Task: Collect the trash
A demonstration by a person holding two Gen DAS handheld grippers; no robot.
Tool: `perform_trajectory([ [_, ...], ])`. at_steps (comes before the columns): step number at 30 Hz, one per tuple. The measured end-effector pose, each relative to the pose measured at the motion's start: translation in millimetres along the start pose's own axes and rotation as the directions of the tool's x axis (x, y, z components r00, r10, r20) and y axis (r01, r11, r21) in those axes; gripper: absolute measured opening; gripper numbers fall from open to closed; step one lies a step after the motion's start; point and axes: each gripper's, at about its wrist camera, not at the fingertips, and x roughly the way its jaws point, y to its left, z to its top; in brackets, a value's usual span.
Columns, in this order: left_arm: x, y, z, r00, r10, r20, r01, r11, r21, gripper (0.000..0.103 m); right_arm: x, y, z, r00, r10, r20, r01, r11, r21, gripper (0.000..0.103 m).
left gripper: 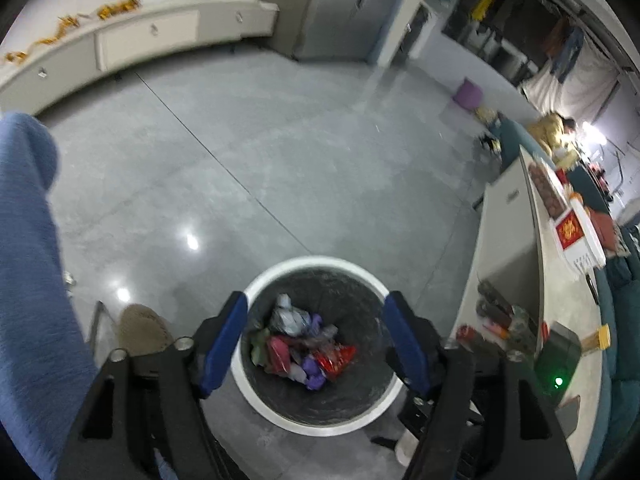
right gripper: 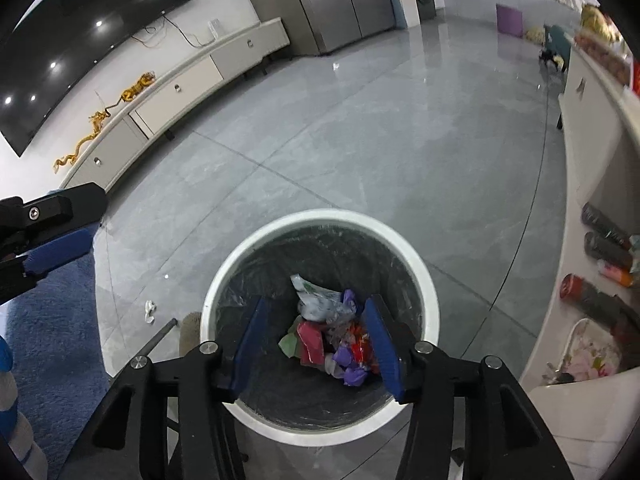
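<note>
A round white trash bin (left gripper: 256, 280) with a dark liner stands on the grey floor, and it also shows in the right wrist view (right gripper: 224, 276). Crumpled wrappers (left gripper: 304, 344) in red, purple, green and white lie at its bottom, also seen in the right wrist view (right gripper: 332, 332). My left gripper (left gripper: 316, 320) hangs open and empty over the bin. My right gripper (right gripper: 316, 320) hangs open and empty over the bin too. The left gripper's fingers (right gripper: 56, 246) show at the left edge of the right wrist view.
A white counter (left gripper: 504, 240) on the right carries bottles (right gripper: 600, 240), boxes and a floral plate (right gripper: 588, 352). A small white scrap (right gripper: 150, 312) lies on the floor left of the bin. A blue rug (right gripper: 52, 320) lies left. A long white cabinet (right gripper: 176, 88) lines the far wall.
</note>
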Motion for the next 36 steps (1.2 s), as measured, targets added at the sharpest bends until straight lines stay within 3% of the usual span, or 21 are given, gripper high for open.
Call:
perform_trajectory([
  [5,-54,3,-7,0.983,0.106,0.15,-0.104,0.994,-0.021,0.076,-42,20,-1,0.994,-0.047,0.097,0.051,0.998,-0.047,0.061],
  [10,-114,12,-23,0.94,0.203,0.273,-0.199,0.979,-0.042,0.076,-84,48,-6,0.982,-0.048,0.18,0.065,0.994,-0.091,0.075],
  [15,-168,22,-48,0.881,0.309,0.358,-0.307,0.949,-0.066,0.076,-127,81,-18,0.965,-0.03,0.262,0.074,0.985,-0.157,0.083],
  [20,-218,41,-79,0.824,0.39,0.412,-0.38,0.919,-0.109,0.077,-164,112,-35,0.945,-0.006,0.328,0.08,0.974,-0.213,0.093],
  [23,-243,52,-96,0.802,0.417,0.428,-0.396,0.907,-0.142,0.08,-179,128,-43,0.935,0.005,0.354,0.087,0.966,-0.243,0.096],
  [25,-257,60,-107,0.784,0.437,0.441,-0.409,0.898,-0.163,0.09,-189,140,-51,0.928,0.006,0.373,0.099,0.96,-0.261,0.099],
  [30,-291,75,-135,0.74,0.475,0.476,-0.427,0.879,-0.212,0.101,-205,162,-68,0.912,0.021,0.409,0.117,0.944,-0.308,0.101],
  [33,-305,80,-147,0.712,0.502,0.49,-0.444,0.863,-0.241,0.103,-212,173,-75,0.904,0.031,0.427,0.123,0.937,-0.327,0.102],
  [36,-318,85,-156,0.695,0.52,0.497,-0.446,0.854,-0.268,0.103,-220,179,-82,0.895,0.04,0.444,0.128,0.931,-0.341,0.102],
])
